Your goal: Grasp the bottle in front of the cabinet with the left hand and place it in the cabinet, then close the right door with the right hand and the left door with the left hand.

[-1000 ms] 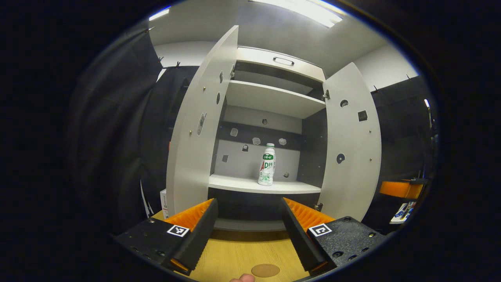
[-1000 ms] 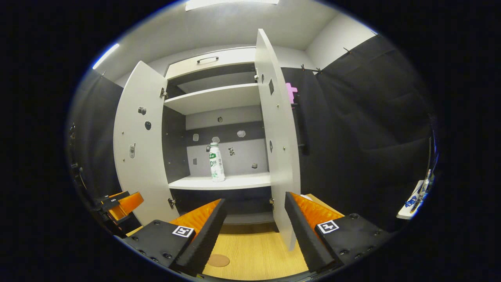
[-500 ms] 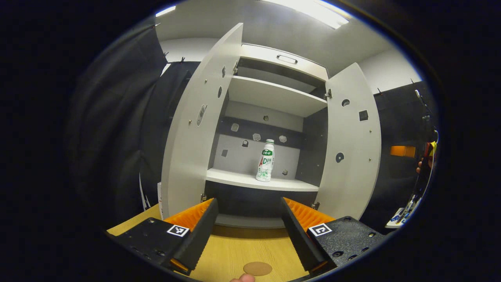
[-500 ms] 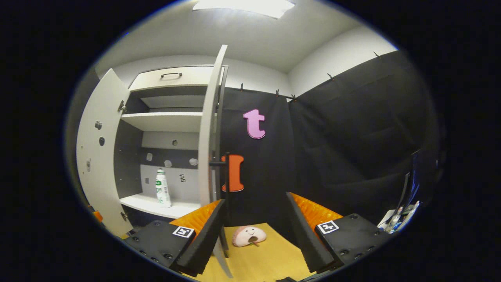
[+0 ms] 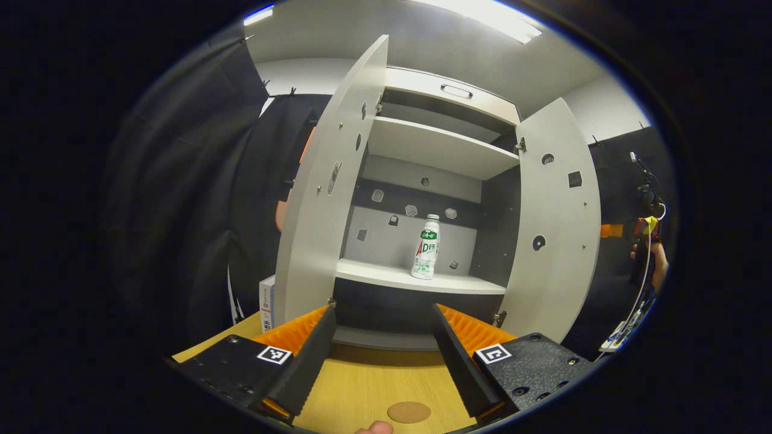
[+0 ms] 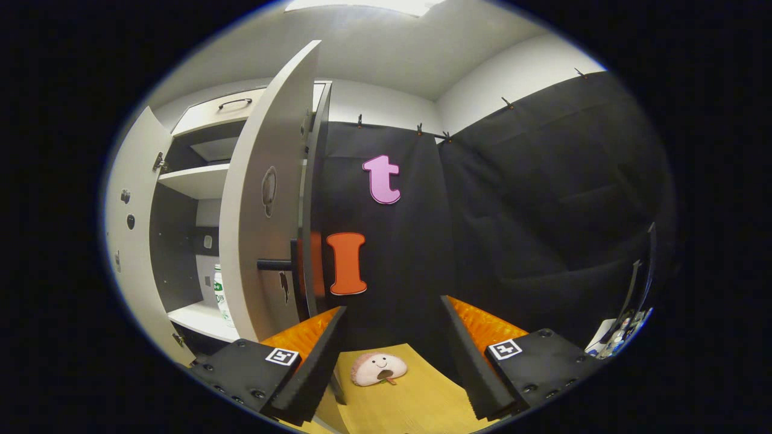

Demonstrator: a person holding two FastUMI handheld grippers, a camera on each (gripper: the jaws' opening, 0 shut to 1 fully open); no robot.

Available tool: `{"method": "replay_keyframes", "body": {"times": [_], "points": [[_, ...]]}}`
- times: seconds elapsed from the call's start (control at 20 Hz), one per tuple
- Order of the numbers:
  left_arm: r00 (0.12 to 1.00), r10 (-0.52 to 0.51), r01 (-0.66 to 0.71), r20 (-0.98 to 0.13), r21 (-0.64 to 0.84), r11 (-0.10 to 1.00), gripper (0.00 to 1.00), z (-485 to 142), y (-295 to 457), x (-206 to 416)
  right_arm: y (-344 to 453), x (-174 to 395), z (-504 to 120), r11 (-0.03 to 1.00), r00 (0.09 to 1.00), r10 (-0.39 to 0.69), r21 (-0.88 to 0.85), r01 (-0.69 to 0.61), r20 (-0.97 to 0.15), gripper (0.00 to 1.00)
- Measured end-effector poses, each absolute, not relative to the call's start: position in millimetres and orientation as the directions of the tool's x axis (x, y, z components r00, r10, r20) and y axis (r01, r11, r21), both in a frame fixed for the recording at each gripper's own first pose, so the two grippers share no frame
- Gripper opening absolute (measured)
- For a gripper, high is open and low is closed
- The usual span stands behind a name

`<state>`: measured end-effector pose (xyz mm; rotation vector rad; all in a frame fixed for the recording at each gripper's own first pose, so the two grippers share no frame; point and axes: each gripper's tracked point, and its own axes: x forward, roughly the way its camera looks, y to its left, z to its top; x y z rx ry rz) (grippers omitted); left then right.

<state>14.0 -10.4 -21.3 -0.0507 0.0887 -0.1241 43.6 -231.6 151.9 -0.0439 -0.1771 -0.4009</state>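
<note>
White plastic bottle [image 5: 426, 255] already upright on grey cabinet's [image 5: 443, 147] lower shelf; both doors still open. Left gripper [image 5: 383, 352] and right gripper [image 6: 392, 355] spread wide, empty.

Black cloth walls [image 6: 543, 199] under a white ceiling [image 6: 386, 54] — bright ceiling light [image 5: 488, 15], wooden tabletop [image 5: 374, 386] below.

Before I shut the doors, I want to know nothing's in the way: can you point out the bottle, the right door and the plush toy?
bottle [image 5: 426, 256]: left gripper view, label at mid-body.
right door [image 6: 265, 199]: right gripper view, outer face.
plush toy [image 6: 379, 368]: right gripper view, its face.
</note>
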Motion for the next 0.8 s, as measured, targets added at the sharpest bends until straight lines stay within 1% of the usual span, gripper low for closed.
{"method": "replay_keyframes", "body": {"times": [0.05, 0.1, 0.15, 0.2, 0.25, 0.3, 0.4, 0.45, 0.5, 0.8], "points": [[0.989, -0.122, 0.119, -0.088, -0.044, 0.992, 0.96, -20, -7, 14, -231, 43, 154, 0.918, 0.901, -0.386, -0.016, 0.397, 0.196, 0.98], [0.989, -0.119, 0.116, -0.090, -0.035, 0.993, 0.96, -20, -3, 14, -230, 42, 158, 0.917, 0.896, -0.387, -0.013, 0.399, 0.217, 0.88], [0.989, -0.116, 0.114, -0.089, -0.034, 0.993, 0.96, -19, -1, 14, -229, 41, 159, 0.918, 0.894, -0.386, -0.003, 0.397, 0.227, 0.97], [0.990, -0.112, 0.109, -0.085, -0.040, 0.993, 0.96, -17, 0, 13, -227, 43, 156, 0.925, 0.903, -0.371, -0.002, 0.380, 0.217, 0.96], [0.991, -0.108, 0.105, -0.082, -0.048, 0.993, 0.99, -16, 1, 12, -224, 44, 155, 0.932, 0.911, -0.358, 0.012, 0.363, 0.207, 0.97], [0.992, -0.106, 0.101, -0.076, -0.058, 0.993, 0.96, -14, 1, 12, -220, 46, 154, 0.938, 0.917, -0.344, 0.021, 0.347, 0.199, 0.96], [0.993, -0.099, 0.094, -0.064, -0.077, 0.993, 0.96, -9, -1, 13, -211, 46, 154, 0.945, 0.926, -0.324, 0.023, 0.326, 0.195, 0.96], [0.994, -0.098, 0.093, -0.058, -0.084, 0.992, 0.96, -8, -2, 12, -205, 45, 154, 0.948, 0.928, -0.315, 0.013, 0.319, 0.197, 1.00], [0.994, -0.101, 0.096, -0.051, -0.089, 0.991, 0.96, -6, -4, 11, -200, 45, 154, 0.950, 0.931, -0.306, 0.002, 0.312, 0.198, 0.96], [0.992, -0.113, 0.109, -0.051, -0.076, 0.991, 0.96, -2, -3, 10, -142, 52, 148, 0.972, 0.957, -0.219, -0.041, 0.231, 0.193, 0.96]]}}
